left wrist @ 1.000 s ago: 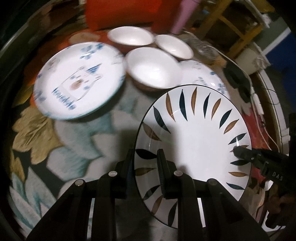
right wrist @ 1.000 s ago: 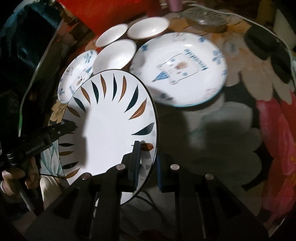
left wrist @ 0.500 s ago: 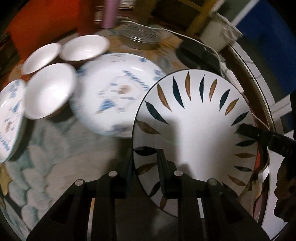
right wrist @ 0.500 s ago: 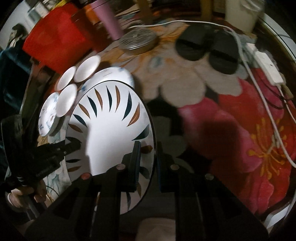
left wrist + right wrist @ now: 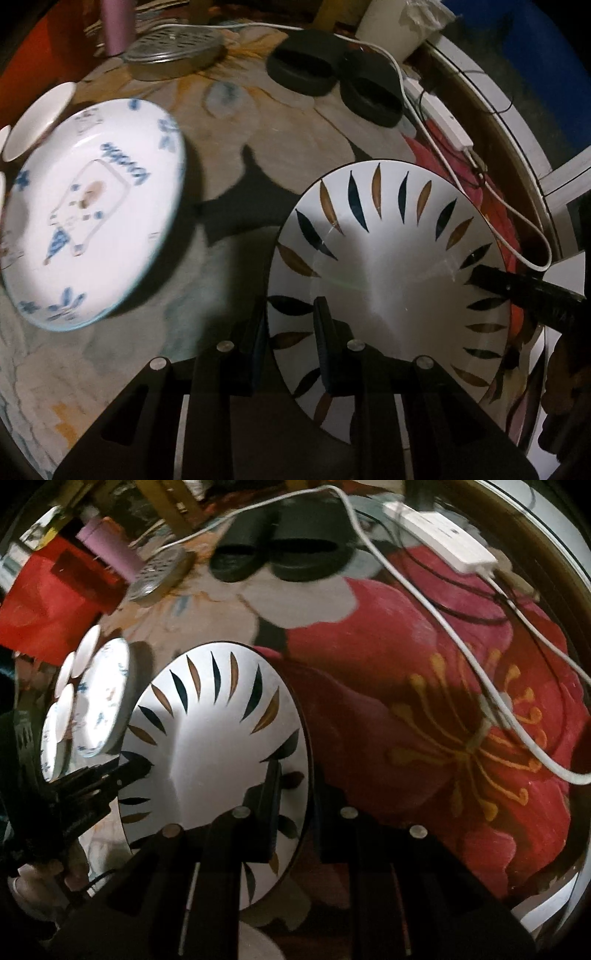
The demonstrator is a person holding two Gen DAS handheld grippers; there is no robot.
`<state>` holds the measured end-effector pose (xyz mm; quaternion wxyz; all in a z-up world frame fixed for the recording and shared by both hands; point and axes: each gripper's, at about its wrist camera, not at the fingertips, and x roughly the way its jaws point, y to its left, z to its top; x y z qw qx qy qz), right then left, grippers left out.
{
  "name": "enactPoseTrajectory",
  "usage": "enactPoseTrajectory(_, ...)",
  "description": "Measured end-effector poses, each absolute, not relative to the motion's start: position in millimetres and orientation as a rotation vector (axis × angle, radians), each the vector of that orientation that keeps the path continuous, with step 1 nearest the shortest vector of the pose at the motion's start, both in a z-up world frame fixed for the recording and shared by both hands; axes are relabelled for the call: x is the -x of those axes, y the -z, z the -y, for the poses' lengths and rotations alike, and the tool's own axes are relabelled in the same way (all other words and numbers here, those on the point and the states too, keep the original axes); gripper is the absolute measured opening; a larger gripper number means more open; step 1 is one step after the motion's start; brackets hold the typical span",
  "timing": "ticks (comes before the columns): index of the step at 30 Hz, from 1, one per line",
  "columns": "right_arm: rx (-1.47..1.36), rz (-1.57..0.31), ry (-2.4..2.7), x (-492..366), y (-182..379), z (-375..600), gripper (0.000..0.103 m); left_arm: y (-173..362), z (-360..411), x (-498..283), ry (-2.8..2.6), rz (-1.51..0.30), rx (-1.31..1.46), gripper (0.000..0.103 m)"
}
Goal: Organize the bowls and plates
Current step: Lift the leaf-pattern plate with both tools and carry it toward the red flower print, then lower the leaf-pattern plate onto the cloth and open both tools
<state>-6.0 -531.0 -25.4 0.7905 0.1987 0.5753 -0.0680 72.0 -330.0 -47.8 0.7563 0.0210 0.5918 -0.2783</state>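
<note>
left wrist view: left gripper (image 5: pixel 291 343) clamped on the near-left rim of the leaf-pattern plate (image 5: pixel 388 280), one finger above the rim and one beneath; right gripper (image 5: pixel 517 291) reaches in from the right and pinches the opposite rim; plate held clear of the floral tablecloth (image 5: pixel 288 147), tilted, carried between both grippers.
right wrist view: right gripper (image 5: pixel 291 805) closed across the plate's near-right rim; left gripper (image 5: pixel 122 775) seen on the far-left rim.
handling, judged: glazed ceramic, stiff, fairly heavy, slick under the pads, brittle if dropped or knocked; rim is the only sensible hold, two opposed grips guard against swing.
surroundings: cat-print plate (image 5: pixel 88 210) just to the left, blurred; white bowls (image 5: pixel 40 118) at the far left edge; metal strainer lid (image 5: pixel 173 48), pink cup (image 5: pixel 118 22) and two black slippers (image 5: pixel 332 81) at the far side; white power strip (image 5: pixel 443 122) and its cable (image 5: pixel 461 646) trail across the red flower on the right.
obstacles, judged: cable loop lies in any set-down spot on the right; cat-print plate near enough to clip.
</note>
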Motion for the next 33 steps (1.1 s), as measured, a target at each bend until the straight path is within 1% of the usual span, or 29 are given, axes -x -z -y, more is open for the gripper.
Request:
enactPoseTrajectory(5,-0.459,-1.249,0.189,10,40,550,0.016,63,349,-71,0.602,-1.322,-0.073,0.023)
enactPoseTrajectory(9,-0.504,-1.255,0.195,12,50,556,0.018,60,352,-67,0.604,-1.286,-0.119,0.023)
enactPoseTrajectory(11,-0.524,-1.266,0.202,13,54,556,0.022,59,351,-68,0.616,-1.285,-0.128,0.023)
enactPoseTrajectory(15,-0.531,-1.308,0.264,15,60,556,0.023,54,351,-66,0.613,-1.279,-0.135,0.024)
enactPoseTrajectory(16,-0.536,-1.304,0.274,16,58,557,0.023,53,351,-66,0.617,-1.281,-0.131,0.031)
enactPoseTrajectory(17,-0.524,-1.299,0.297,17,55,557,0.024,52,348,-67,0.631,-1.290,-0.116,0.044)
enactPoseTrajectory(18,-0.508,-1.293,0.316,17,51,556,0.028,52,348,-68,0.635,-1.298,-0.098,0.053)
enactPoseTrajectory(19,-0.487,-1.282,0.335,17,46,555,0.043,50,344,-69,0.634,-1.304,-0.076,0.067)
enactPoseTrajectory(20,-0.460,-1.262,0.352,18,38,555,0.061,48,337,-70,0.624,-1.304,-0.051,0.073)
enactPoseTrajectory(21,-0.437,-1.245,0.358,19,32,554,0.070,46,333,-70,0.613,-1.303,-0.037,0.076)
enactPoseTrajectory(22,-0.402,-1.225,0.363,18,24,551,0.085,44,329,-70,0.609,-1.300,-0.025,0.085)
enactPoseTrajectory(23,-0.369,-1.208,0.360,18,18,547,0.095,41,325,-69,0.608,-1.296,-0.018,0.097)
enactPoseTrajectory(24,-0.336,-1.192,0.352,18,12,542,0.097,37,321,-68,0.603,-1.283,-0.018,0.101)
enactPoseTrajectory(28,-0.233,-1.168,0.270,5,-3,516,0.098,22,305,-64,0.572,-1.243,-0.030,0.102)
enactPoseTrajectory(30,-0.237,-1.171,0.226,-5,-3,502,0.102,16,297,-63,0.556,-1.236,-0.033,0.102)
enactPoseTrajectory(33,-0.270,-1.171,0.169,-17,-1,482,0.103,11,283,-65,0.519,-1.231,-0.019,0.102)
